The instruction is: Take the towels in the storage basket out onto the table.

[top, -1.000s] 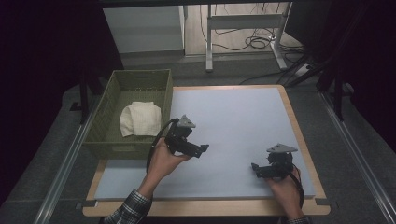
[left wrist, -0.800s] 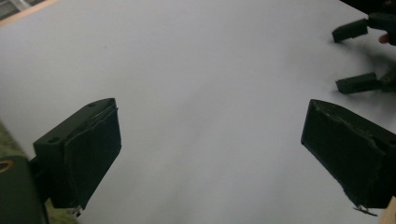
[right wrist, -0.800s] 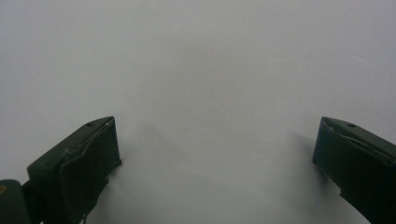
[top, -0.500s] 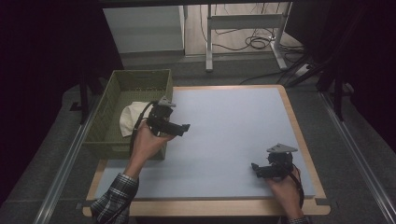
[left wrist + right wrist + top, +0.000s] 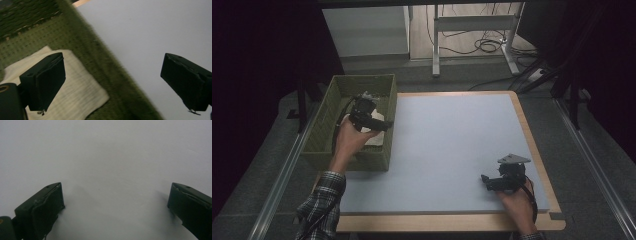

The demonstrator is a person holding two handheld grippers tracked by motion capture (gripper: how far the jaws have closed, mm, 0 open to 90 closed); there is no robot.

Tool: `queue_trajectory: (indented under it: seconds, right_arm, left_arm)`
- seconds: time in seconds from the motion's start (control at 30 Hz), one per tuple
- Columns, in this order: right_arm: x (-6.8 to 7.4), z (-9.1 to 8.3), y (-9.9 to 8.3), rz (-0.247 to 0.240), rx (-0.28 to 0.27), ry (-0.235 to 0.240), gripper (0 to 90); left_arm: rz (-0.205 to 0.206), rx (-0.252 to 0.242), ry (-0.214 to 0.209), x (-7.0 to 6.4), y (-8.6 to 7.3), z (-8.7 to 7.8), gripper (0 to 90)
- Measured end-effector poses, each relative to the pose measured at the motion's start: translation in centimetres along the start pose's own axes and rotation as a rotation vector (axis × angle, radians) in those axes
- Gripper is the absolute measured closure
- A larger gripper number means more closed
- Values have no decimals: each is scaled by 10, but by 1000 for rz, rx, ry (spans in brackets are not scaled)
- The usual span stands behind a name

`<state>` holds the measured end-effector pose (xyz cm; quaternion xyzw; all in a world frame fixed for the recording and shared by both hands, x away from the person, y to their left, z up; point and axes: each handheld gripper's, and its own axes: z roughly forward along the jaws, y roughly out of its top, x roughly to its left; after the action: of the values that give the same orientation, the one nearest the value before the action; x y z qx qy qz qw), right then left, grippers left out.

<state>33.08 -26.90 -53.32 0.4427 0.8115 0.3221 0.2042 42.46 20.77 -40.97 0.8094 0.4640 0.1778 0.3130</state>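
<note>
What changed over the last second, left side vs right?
The left gripper moved from the mat's near-left area away from the person and left, and now hangs over the folded cream cloth in the green basket, jaws open, nothing taken. The right gripper, the cloth and the basket stayed put.

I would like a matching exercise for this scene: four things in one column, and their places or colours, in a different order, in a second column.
Things:
1. left gripper
2. right gripper
3. folded cloth
4. basket

Places or colours:
A. green, at the table's left edge
B. cream, lying inside the basket
C. over the basket, jaws open
D. low over the blue-grey table top, near the front right corner, jaws open

Pairs: 1-C, 2-D, 3-B, 4-A
</note>
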Motion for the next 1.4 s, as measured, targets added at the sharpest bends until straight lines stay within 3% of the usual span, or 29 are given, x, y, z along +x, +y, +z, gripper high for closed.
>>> queue_trajectory:
  seconds: [0.27,0.4,0.53,0.63,0.67,0.97,1.07,1.23,1.3,1.33,1.4]
  right_arm:
    - [0,0,0,0,0,0,5]
    - [0,0,0,0,0,1,4]
    - [0,0,0,0,0,0,5]
    - [0,0,0,0,0,1,5]
    - [0,0,0,0,0,1,5]
    - [0,0,0,0,0,1,5]
    - [0,0,0,0,0,2,5]
    - [0,0,0,0,0,1,4]
    - [0,0,0,0,0,1,5]
    - [0,0,0,0,0,1,5]
    - [0,0,0,0,0,1,5]
  left_arm:
    - [-81,43,55,42,-9,16,33]
    - [-114,73,71,55,-13,25,27]
    - [-170,137,77,71,-20,43,22]
    - [-185,167,93,76,-22,51,21]
    - [-200,203,106,81,-23,58,20]
    - [-263,357,139,95,-33,87,22]
    - [-253,409,153,95,-35,93,29]
    - [-279,450,113,99,-39,99,92]
    - [-289,456,96,99,-40,100,174]
    - [-302,467,68,98,-40,101,174]
    - [-299,465,68,96,-39,100,266]
